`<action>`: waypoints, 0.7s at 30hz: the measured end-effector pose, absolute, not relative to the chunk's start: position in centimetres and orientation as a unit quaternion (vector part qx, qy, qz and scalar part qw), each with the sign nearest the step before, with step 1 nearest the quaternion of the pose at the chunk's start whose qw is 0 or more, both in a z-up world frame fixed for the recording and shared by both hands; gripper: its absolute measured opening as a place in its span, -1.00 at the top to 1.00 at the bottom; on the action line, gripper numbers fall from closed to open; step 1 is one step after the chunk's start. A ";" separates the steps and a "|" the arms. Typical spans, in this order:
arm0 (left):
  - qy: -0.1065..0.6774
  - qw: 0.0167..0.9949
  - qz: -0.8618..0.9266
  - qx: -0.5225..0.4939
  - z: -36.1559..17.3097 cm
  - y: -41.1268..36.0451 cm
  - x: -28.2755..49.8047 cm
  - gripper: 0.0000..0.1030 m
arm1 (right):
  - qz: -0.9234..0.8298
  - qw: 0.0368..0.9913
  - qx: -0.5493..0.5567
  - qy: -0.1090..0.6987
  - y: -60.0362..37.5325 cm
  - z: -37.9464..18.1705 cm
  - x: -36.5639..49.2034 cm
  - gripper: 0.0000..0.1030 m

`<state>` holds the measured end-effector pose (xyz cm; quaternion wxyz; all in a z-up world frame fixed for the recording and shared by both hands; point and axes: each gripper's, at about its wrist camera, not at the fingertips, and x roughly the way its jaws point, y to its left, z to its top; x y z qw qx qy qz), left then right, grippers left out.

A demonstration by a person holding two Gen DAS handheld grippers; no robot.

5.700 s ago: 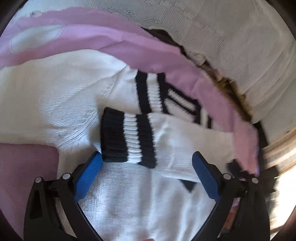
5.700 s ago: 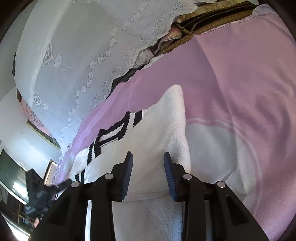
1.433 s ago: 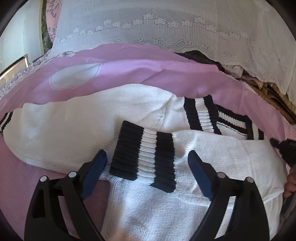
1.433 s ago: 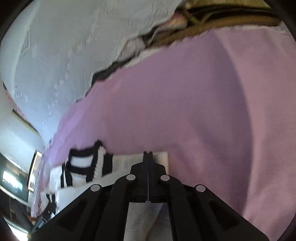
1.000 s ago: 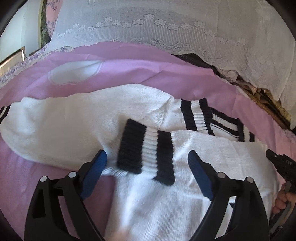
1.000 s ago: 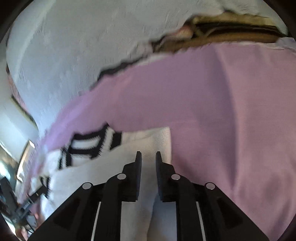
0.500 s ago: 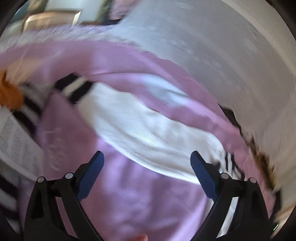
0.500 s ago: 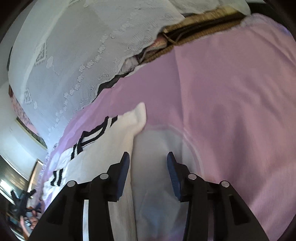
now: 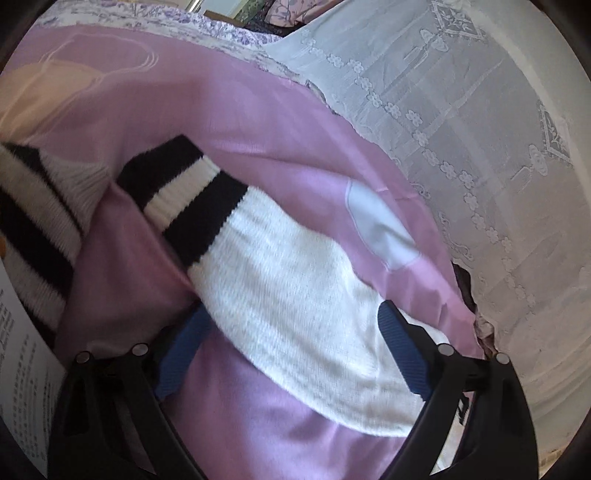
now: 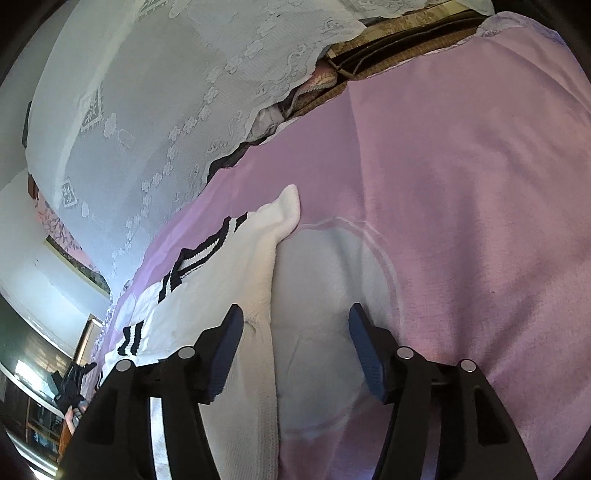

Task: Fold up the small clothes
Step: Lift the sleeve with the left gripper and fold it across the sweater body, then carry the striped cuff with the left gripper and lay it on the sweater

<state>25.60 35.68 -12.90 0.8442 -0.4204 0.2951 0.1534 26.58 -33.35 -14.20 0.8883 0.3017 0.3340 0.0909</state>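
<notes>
1. Left wrist view: left gripper [image 9: 291, 334] spread wide above a pink bedsheet [image 9: 280, 122], blue pads apart and pressing on nothing. Between the pads, the white knit sleeve [image 9: 295, 295] of a sweater, laid flat on the sheet and running up and to the left, ending in a black-and-white striped cuff [image 9: 181, 195]. At the left edge, a second striped ribbed band [image 9: 33, 229], beside a printed paper sheet [image 9: 22, 373] low in the corner. To the right, a white lace curtain [image 9: 461, 122]; along the top, a floral-print cloth [image 9: 229, 33].

2. Right wrist view: right gripper [image 10: 295, 343] with jaws parted, just been opening, nothing pinched. Folded edge of the white sweater [image 10: 258, 314] just inside the left pad, its tip [image 10: 290, 206] pointing away on the sheet. Pale round print [image 10: 332, 295] on the pink bedsheet under the gap between the pads. Striped neckline [image 10: 199, 254] farther left. Lace curtain behind, upper left; a woven brown surface [image 10: 388, 48] at the top.
</notes>
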 end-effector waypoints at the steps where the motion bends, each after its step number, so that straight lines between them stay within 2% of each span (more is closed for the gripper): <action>1: 0.294 0.846 0.160 -0.416 -12.8 35.7 25.7 -0.66 | 0.091 0.889 0.300 0.335 -33.3 -14.2 26.6 -0.20; 2: 0.292 0.846 0.165 -0.413 -12.7 35.7 25.5 -0.62 | 0.091 0.889 0.299 0.335 -33.2 -14.2 26.7 -0.21; 3: 0.290 0.847 0.171 -0.412 -12.7 35.8 25.5 -0.48 | 0.091 0.889 0.299 0.335 -33.2 -14.2 26.6 -0.21; 5: 0.283 0.845 0.180 -0.416 -12.7 36.5 25.6 -0.11 | 0.091 0.889 0.299 0.335 -33.2 -14.2 26.7 -0.22; 6: 0.284 0.844 0.180 -0.418 -12.8 36.7 25.8 0.21 | 0.091 0.889 0.298 0.335 -33.2 -14.2 26.7 -0.22; 7: 0.286 0.843 0.182 -0.417 -12.8 36.8 25.8 0.31 | 0.091 0.889 0.298 0.336 -33.2 -14.2 26.7 -0.23; 11: 0.290 0.849 0.183 -0.401 -12.7 36.4 25.9 0.40 | 0.091 0.890 0.294 0.338 -33.0 -14.2 26.8 -0.25; 13: 0.288 0.849 0.179 -0.406 -12.7 36.5 25.6 0.67 | 0.091 0.890 0.292 0.338 -32.9 -14.2 26.8 -0.26; 15: 0.289 0.850 0.178 -0.403 -12.5 36.3 25.3 0.76 | 0.091 0.890 0.292 0.338 -32.9 -14.2 26.8 -0.27; 18: 0.288 0.867 0.184 -0.363 -11.4 34.9 25.1 0.79 | 0.091 0.890 0.289 0.340 -32.8 -14.2 26.8 -0.31; 21: 0.273 0.904 0.175 -0.279 -8.8 31.5 25.1 0.79 | 0.093 0.891 0.285 0.341 -32.6 -14.1 27.0 -0.35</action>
